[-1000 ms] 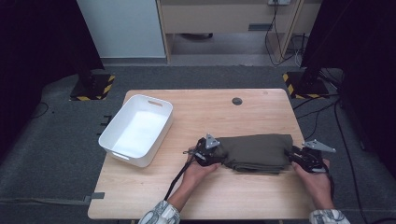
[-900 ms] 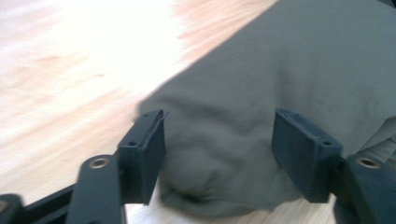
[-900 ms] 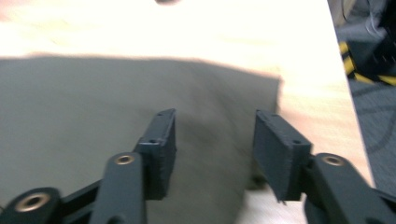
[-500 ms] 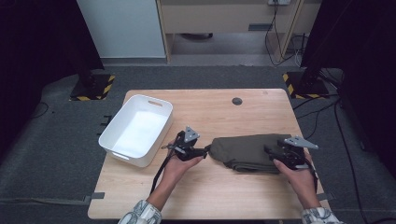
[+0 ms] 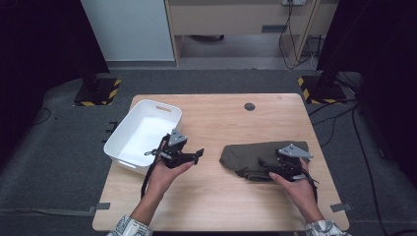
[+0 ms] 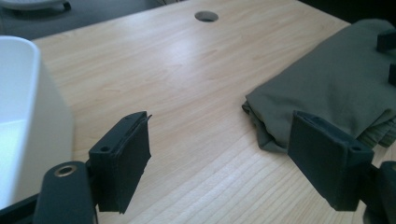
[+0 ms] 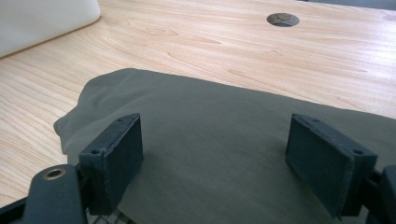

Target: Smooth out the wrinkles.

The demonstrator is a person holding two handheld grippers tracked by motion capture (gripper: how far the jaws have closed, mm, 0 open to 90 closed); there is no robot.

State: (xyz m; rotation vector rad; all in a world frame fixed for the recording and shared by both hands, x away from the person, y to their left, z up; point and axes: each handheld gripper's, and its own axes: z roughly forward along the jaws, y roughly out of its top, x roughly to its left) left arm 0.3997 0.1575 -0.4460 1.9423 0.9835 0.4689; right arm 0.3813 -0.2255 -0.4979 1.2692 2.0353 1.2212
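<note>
The left gripper [image 5: 196,156] had just been opening, nothing between its jaws, beside the green cloth [image 5: 248,157]. The right gripper [image 5: 268,169] had opened wide over the cloth, which lay right of the white tub [image 5: 129,156]

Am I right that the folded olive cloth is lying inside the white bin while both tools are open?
Not quite: the folded olive cloth lies on the table, right of the white bin, as the high view shows. Both the left tool and right tool are open.

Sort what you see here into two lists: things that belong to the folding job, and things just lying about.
Part of the job:
- folded olive cloth
- left hand-held gripper, open
- right hand-held gripper, open

Lying about:
- white tub
- cable hole
</note>
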